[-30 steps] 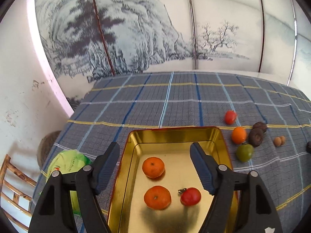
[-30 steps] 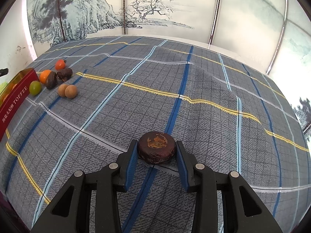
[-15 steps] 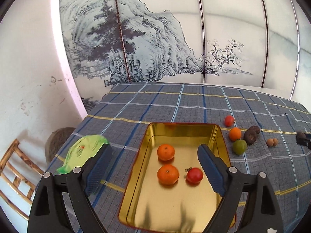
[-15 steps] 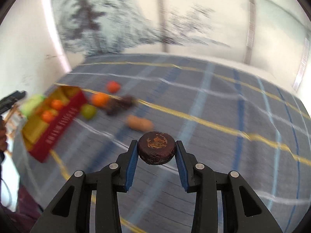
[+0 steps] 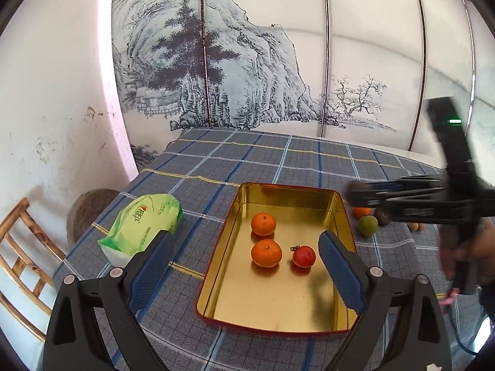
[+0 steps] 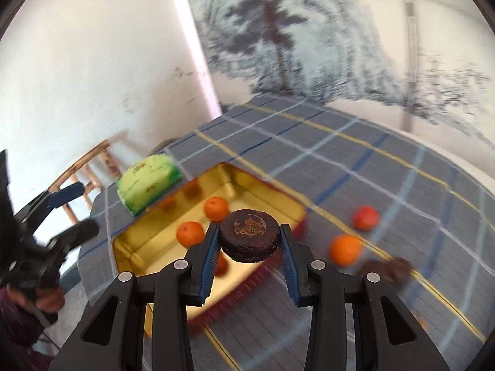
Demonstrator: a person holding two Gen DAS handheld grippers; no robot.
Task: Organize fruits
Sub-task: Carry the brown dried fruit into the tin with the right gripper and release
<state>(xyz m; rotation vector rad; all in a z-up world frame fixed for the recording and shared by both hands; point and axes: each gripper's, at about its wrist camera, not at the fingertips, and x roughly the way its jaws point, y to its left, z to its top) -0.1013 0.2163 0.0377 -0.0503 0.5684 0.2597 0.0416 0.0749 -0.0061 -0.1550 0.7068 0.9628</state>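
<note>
A gold tin tray [image 5: 235,303] with red sides lies on the checked tablecloth and holds two oranges [image 5: 263,223] and a red fruit [image 5: 304,256]. My left gripper [image 5: 244,269] is open and empty above the tray's near end. My right gripper [image 6: 248,247] is shut on a dark brown disc-shaped fruit [image 6: 248,235], held in the air over the tray's right rim [image 6: 272,198]. The right gripper also shows in the left wrist view [image 5: 355,191], at the tray's far right corner. Loose fruits lie right of the tray: an orange [image 6: 345,249], a red one [image 6: 365,217], a green one [image 5: 368,225].
A green plastic packet [image 5: 144,219] lies left of the tray. A wooden chair [image 5: 18,266] stands beyond the table's left edge. A painted screen backs the table. Dark brown fruits [image 6: 386,270] and small tan ones [image 5: 416,226] lie by the loose fruits.
My right gripper has swung left with the dark fruit, from open cloth to above the tray's right side. My left gripper has pulled back and up, so the whole tray shows.
</note>
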